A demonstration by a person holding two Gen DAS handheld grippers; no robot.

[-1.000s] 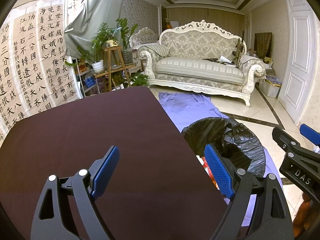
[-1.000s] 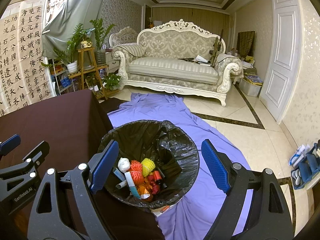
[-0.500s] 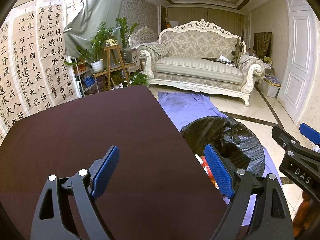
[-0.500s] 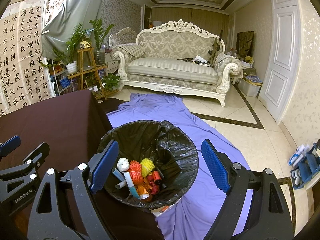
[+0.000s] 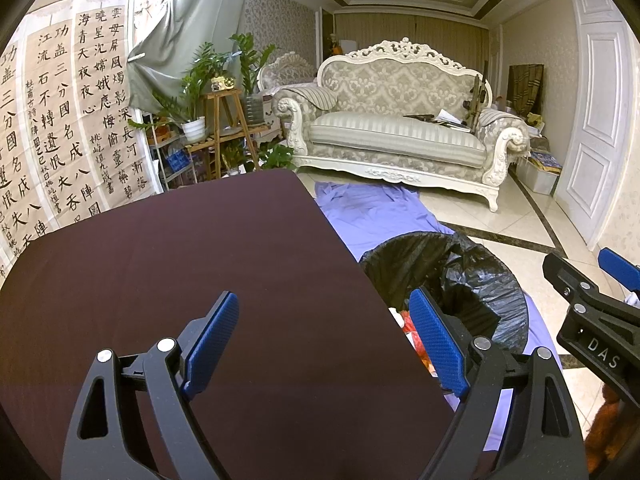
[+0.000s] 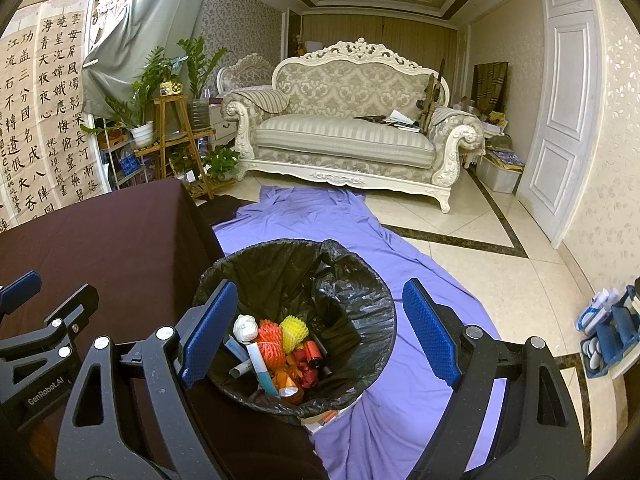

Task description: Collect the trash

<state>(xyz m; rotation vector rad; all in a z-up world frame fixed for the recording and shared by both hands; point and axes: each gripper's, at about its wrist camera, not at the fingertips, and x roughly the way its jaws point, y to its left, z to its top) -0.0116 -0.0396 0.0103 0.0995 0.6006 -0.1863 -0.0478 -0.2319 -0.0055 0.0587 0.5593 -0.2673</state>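
The left gripper [image 5: 324, 340] pointed forward and downward, its two black fingers spread wide with nothing between them. The blue pads [image 5: 211, 338] faced each other across the gap, one at about 7 o'clock in the left wrist view and the other at about 5 o'clock. The right gripper [image 6: 320, 332] was posed the same way: tilted down, fingers wide apart and empty, blue pads [image 6: 430, 334] turned inward. Each gripper showed in the other's view: the right one at 4 o'clock in the left view, the left one at 8 o'clock in the right view.
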